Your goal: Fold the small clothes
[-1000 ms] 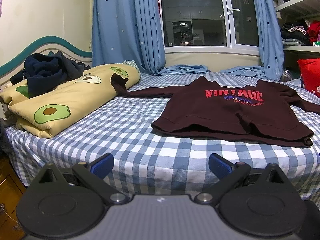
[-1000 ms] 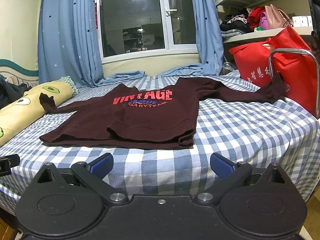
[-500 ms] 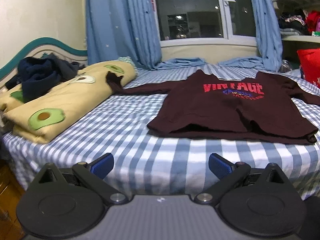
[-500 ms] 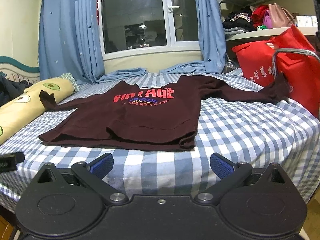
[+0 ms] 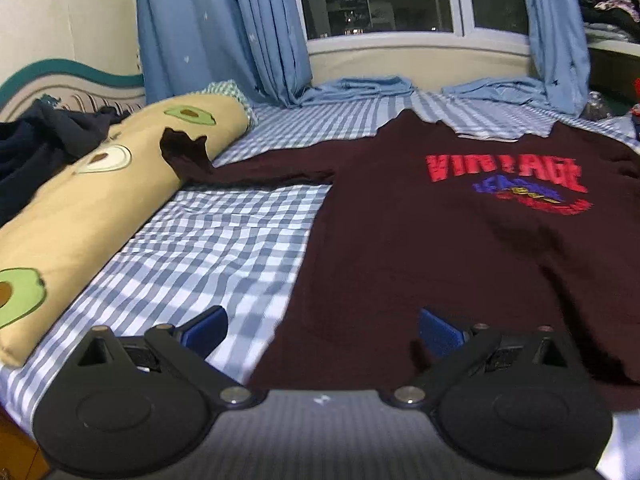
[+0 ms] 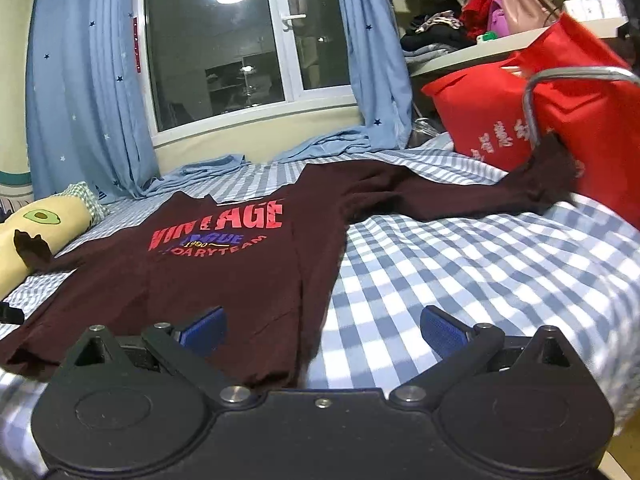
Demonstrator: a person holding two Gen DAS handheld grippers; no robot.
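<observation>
A dark maroon sweatshirt (image 5: 440, 248) with red "VINTAGE" lettering lies flat, front up, on the blue-and-white checked bed (image 5: 224, 240), sleeves spread out to both sides. It also shows in the right wrist view (image 6: 208, 280). My left gripper (image 5: 322, 330) is open and empty, just above the sweatshirt's lower left hem corner. My right gripper (image 6: 322, 330) is open and empty, over the lower right hem corner. The left cuff (image 5: 184, 152) rests against a pillow. The right cuff (image 6: 552, 176) lies against a red bag.
A yellow avocado-print bolster (image 5: 80, 208) with dark clothes (image 5: 36, 148) on it lies along the bed's left side. A red bag (image 6: 540, 120) and a metal rail (image 6: 532, 100) stand at the right. Blue curtains (image 5: 224, 32) and a window (image 6: 240, 40) are behind.
Both grippers have moved forward and closer to the bed, from in front of its edge to over the sweatshirt's hem corners. Both stay open.
</observation>
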